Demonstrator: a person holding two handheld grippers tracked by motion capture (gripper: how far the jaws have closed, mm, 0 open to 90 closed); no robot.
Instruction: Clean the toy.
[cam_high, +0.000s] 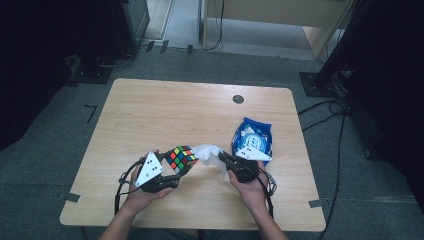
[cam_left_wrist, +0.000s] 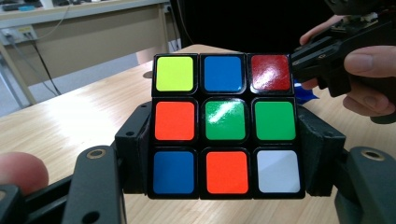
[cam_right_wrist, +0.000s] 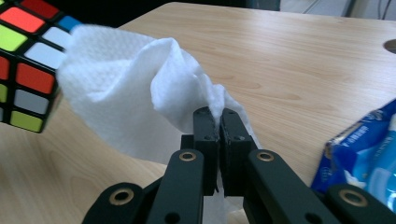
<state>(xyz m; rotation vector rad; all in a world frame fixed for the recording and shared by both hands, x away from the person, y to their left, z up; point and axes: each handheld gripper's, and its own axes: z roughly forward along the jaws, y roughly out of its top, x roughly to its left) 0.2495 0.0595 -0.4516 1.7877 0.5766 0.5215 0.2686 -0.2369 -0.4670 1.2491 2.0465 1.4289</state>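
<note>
Centrally, the left gripper (cam_left_wrist: 224, 154) clamps a multicoloured plastic puzzle cube (cam_left_wrist: 224, 123) between its two black jaws, held just above the wooden table (cam_high: 200, 115). The right gripper (cam_right_wrist: 219, 123), jaws pinched together, grips a crumpled white tissue (cam_right_wrist: 135, 93) whose free edge touches the cube. A blue plastic wipes packet (cam_high: 252, 137) lies beside the right gripper, partly hidden by it.

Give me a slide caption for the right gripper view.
Right hand-held gripper pinches a white wipe beside the puzzle cube, blue wipe pack nearby.
</note>
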